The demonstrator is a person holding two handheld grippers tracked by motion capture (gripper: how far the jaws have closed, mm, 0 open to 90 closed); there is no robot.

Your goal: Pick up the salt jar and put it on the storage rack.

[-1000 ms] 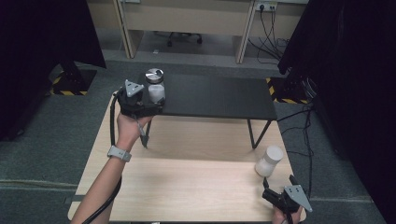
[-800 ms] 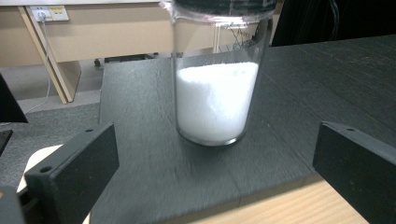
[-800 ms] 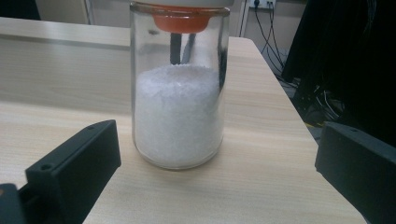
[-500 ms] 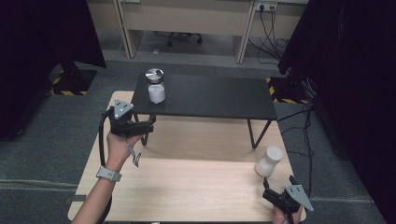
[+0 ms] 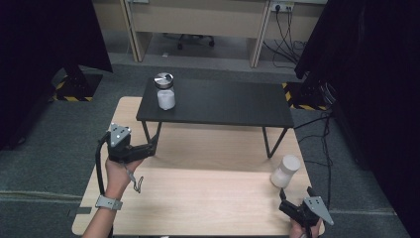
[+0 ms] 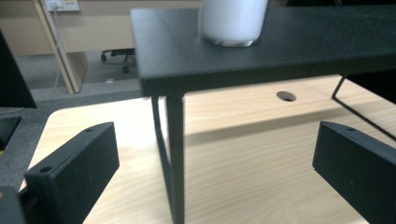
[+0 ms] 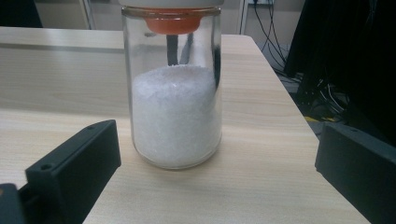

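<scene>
No legible label on either jar. Left gripper (image 5: 146, 148): jaws apart, empty, near black shelf (image 5: 223, 101) bearing metal-lidded jar (image 5: 164, 91). Right gripper (image 5: 288, 206): jaws apart before white-lidded jar (image 7: 174, 88) on wooden table (image 5: 198, 198).

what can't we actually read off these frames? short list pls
- Left gripper view: the jar on the black shelf is cut off by the top edge, so its lid and fill level are unreadable.
- Right gripper view: the lid of the jar on the wooden table is cropped at the top edge.
- High view: the right gripper sits at the bottom edge, its hand mostly cut off.
</scene>
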